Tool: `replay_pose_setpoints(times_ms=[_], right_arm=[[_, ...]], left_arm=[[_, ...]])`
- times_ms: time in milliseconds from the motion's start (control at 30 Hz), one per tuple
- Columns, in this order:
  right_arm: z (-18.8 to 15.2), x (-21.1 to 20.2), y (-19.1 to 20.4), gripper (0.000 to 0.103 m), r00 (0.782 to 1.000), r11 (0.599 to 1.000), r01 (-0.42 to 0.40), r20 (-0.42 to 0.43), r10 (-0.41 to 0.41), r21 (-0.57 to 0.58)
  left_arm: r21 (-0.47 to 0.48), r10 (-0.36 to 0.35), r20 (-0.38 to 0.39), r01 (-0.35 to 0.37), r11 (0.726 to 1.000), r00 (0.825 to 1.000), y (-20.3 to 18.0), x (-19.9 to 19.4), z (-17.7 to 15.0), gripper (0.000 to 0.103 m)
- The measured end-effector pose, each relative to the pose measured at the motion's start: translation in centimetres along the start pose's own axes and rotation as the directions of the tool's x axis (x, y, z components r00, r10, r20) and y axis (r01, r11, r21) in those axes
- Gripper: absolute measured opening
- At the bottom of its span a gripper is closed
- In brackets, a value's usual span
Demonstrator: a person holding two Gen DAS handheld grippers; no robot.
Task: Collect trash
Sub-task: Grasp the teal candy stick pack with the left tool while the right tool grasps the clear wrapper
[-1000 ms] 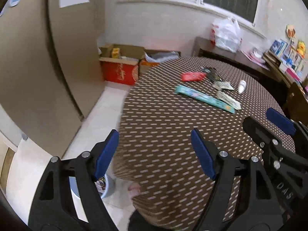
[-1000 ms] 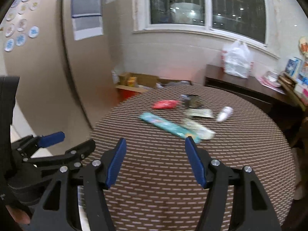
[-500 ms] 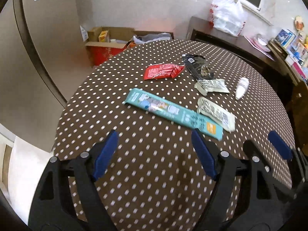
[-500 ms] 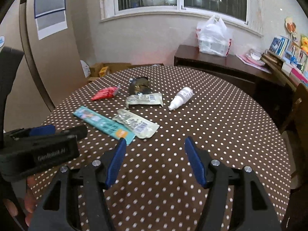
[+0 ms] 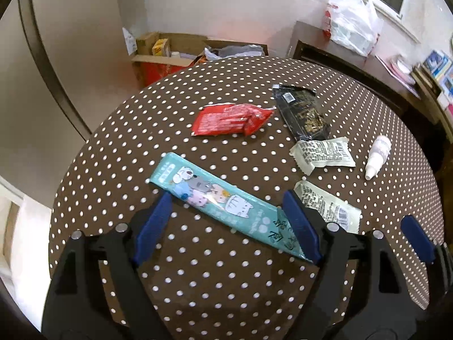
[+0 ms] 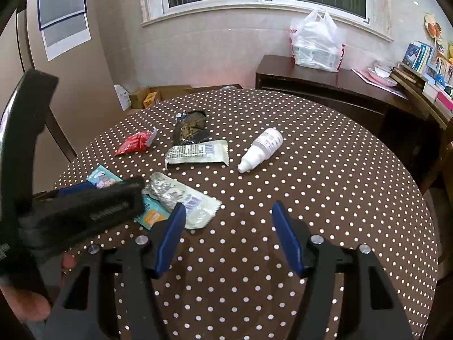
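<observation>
**Lying loose on the dotted table: six bits of trash**

Spreading across a round table [image 5: 113,147] in a brown cloth with white dots, the litter sits mostly on the half away from the cameras. In the left wrist view, a long teal wrapper [image 5: 223,206] printed with cartoon cats runs from 10 o'clock to 4 o'clock, flat on the cloth. At 12 o'clock from it lies a crinkled red packet [image 5: 229,120]; at 1 o'clock, a torn black packet [image 5: 304,112] with gold print. Two pale wrappers covered in small black text follow: one [image 5: 322,154] just below the black packet, the other [image 5: 328,209] touching the teal wrapper's right end. A small white bottle [image 5: 376,155] lies on its side at 3 o'clock, well apart from the rest.

The left gripper [image 5: 226,226] hangs over the teal wrapper, jaws wide apart with nothing gripped. The right gripper [image 6: 226,232] has its jaws apart too, above bare cloth, with the nearer pale wrapper at its 10 o'clock.
</observation>
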State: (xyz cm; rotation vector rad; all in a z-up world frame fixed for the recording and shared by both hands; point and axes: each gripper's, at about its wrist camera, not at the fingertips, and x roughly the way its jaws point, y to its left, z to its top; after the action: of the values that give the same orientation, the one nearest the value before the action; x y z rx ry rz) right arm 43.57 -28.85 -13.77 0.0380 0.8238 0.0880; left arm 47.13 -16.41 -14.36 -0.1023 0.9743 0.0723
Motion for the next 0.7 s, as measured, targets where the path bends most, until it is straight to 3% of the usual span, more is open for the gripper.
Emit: replay_pose_setpoints(times_ms=[233,367,500,633,700], right_arm=[[-0.3,0.8,0.5,0.063,0.999,1.0,-0.008,-0.033,0.007,-0.029],[-0.2,0.9,0.7,0.063,0.999,0.999,-0.008,-0.04,0.006,-0.036],[-0.1,1.3,1.2,0.063,0.999,0.999,-0.012,-0.053,0.009,-0.052],[0.3,1.9,2.1,0.063,0.999,0.996,-0.002,-0.052,-0.002,-0.088],[0.6,2.2,2.6,0.064,0.999,0.994,-0.008,-0.053,0.002,-0.108]], left_arm=[[0.109,-0.015,-0.003,0.015,0.994,1.0,-0.6,0.0,-0.2,0.076],[0.13,-0.032,0.005,0.031,0.991,0.999,0.4,-0.3,0.1,0.047],[0.151,-0.08,0.005,0.078,0.986,0.997,1.9,-0.6,0.1,0.03],[0.153,-0.151,-0.004,0.15,0.977,0.989,3.3,-1.0,0.2,0.02],[0.16,-0.171,-0.007,0.17,0.972,0.985,3.7,-1.2,0.2,0.009]])
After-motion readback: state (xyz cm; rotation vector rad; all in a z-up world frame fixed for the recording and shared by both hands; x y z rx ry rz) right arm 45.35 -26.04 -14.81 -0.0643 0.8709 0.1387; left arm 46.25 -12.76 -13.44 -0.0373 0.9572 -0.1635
